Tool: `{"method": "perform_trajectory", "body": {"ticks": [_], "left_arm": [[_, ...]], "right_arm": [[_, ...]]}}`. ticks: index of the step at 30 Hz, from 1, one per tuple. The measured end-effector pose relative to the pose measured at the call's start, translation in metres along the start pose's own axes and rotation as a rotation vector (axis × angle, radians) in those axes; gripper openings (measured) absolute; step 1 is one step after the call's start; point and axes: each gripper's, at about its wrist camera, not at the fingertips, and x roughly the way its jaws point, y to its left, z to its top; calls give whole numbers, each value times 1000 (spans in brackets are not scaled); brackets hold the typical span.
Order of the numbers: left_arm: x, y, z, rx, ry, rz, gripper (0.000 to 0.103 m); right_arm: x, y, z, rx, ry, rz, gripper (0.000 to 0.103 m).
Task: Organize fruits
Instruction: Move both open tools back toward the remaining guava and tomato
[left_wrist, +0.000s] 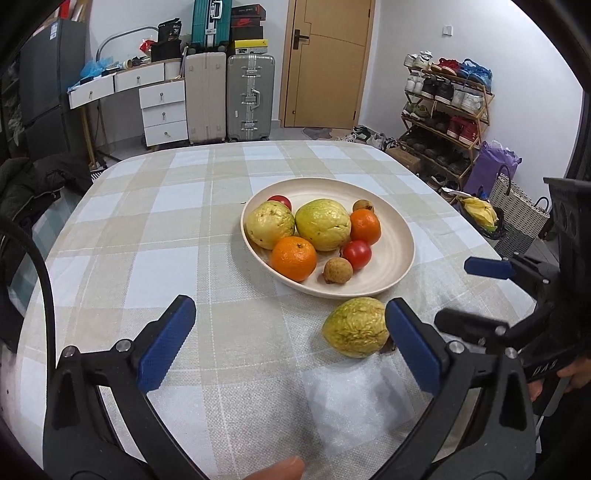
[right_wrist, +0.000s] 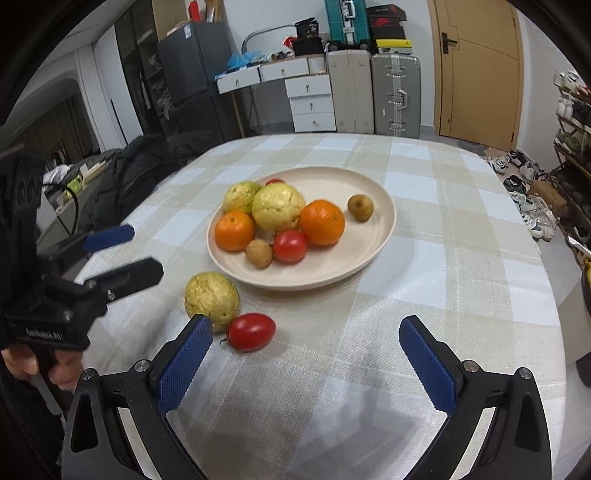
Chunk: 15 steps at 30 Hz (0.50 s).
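A round table (left_wrist: 147, 229) under a beige-and-pale-blue checked cloth stands in a room with a wooden door (left_wrist: 327, 62), suitcases (left_wrist: 227, 98), a white drawer unit (left_wrist: 162, 110) and a shoe rack (left_wrist: 447, 110). Near the middle of the table sits a cream plate (left_wrist: 395, 236) holding two guavas, two oranges, two tomatoes and two small brown longans. Outside the plate, just beside its near rim, a third guava (left_wrist: 355, 326) lies on the cloth. The right wrist view also shows a loose tomato (right_wrist: 251, 331) close beside that guava; in the left wrist view it is almost hidden behind a finger. The left gripper (left_wrist: 291, 343) and the right gripper (right_wrist: 306, 354) both hover over the cloth with fingers spread wide, holding nothing.
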Motion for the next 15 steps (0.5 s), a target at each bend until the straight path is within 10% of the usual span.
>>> {"method": "perform_trajectory", "body": {"ticks": [15], "left_arm": [[7, 7, 1, -45, 39, -29, 102]], "right_arm": [[36, 27, -13, -100, 127, -28, 103]]}}
